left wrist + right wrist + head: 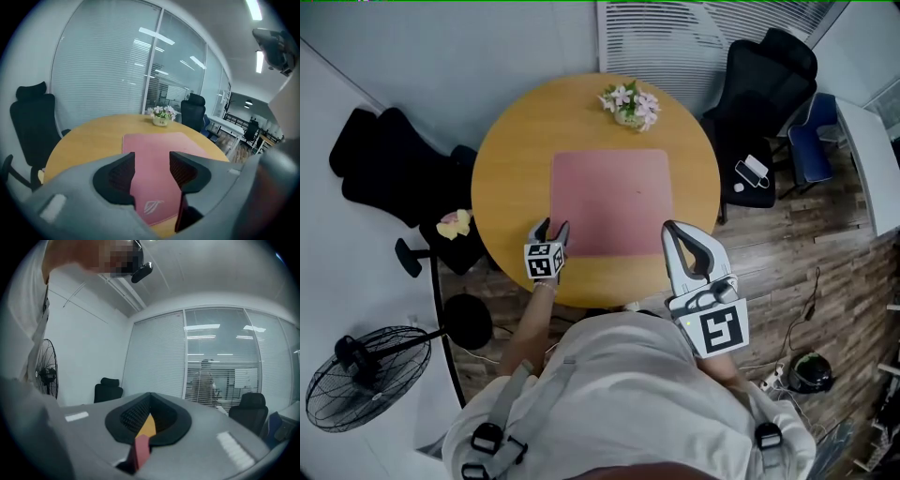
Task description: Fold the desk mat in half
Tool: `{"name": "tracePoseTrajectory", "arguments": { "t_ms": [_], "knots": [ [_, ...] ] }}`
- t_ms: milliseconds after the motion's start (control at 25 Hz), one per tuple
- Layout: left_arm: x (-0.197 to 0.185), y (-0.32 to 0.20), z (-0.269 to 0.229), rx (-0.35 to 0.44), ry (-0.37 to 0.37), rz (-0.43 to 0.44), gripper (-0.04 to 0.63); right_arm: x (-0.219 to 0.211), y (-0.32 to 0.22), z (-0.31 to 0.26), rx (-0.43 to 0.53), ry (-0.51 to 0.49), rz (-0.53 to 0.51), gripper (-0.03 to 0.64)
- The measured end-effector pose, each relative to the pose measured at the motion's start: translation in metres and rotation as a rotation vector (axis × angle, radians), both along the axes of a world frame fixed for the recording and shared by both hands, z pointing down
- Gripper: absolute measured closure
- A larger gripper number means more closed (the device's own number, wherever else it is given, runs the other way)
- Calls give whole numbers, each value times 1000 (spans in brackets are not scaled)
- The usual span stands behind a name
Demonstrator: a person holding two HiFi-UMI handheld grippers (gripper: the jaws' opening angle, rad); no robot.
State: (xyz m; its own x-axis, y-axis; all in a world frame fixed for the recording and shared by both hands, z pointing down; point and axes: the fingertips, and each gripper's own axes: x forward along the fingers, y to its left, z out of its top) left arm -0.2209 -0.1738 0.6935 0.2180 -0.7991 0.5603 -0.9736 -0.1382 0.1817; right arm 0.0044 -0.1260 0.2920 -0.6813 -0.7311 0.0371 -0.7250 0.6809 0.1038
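A pink desk mat lies flat in the middle of the round wooden table. My left gripper hovers at the mat's near left corner, its jaws open with nothing between them. In the left gripper view the mat shows through the gap of the left gripper, logo corner nearest. My right gripper is held above the mat's near right corner, with its jaws together and empty. In the right gripper view the right gripper is closed, and only a sliver of mat shows below.
A small pot of flowers stands at the table's far edge, beyond the mat. Black office chairs stand to the left and right. A floor fan is at the lower left. White items lie on the right chair's seat.
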Motion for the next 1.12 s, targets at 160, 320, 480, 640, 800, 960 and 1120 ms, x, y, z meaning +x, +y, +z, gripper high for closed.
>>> {"name": "tracePoseTrajectory", "arguments": {
  "t_ms": [160, 320, 480, 640, 800, 960, 1120],
  "knots": [
    [-3, -3, 46, -74, 17, -2, 323, 0, 0, 0, -4, 5, 13, 612],
    [3, -3, 88, -164, 29, 17, 289, -4, 0, -1, -1, 7, 20, 612],
    [6, 0, 120, -244, 4, 31, 279, -8, 1, 2, -7, 17, 24, 612],
    [-1, 4, 140, -299, -27, 12, 246, -11, 0, 8, -20, 25, 27, 612],
    [-5, 8, 151, -315, -58, 7, 235, -10, -1, 16, -22, 71, 33, 612],
    [-3, 8, 158, -307, -103, 2, 235, -10, -2, 18, -38, 59, 43, 612],
    [-4, 7, 158, -285, -151, 0, 239, -5, -5, 24, -38, 80, 53, 612]
  ]
}}
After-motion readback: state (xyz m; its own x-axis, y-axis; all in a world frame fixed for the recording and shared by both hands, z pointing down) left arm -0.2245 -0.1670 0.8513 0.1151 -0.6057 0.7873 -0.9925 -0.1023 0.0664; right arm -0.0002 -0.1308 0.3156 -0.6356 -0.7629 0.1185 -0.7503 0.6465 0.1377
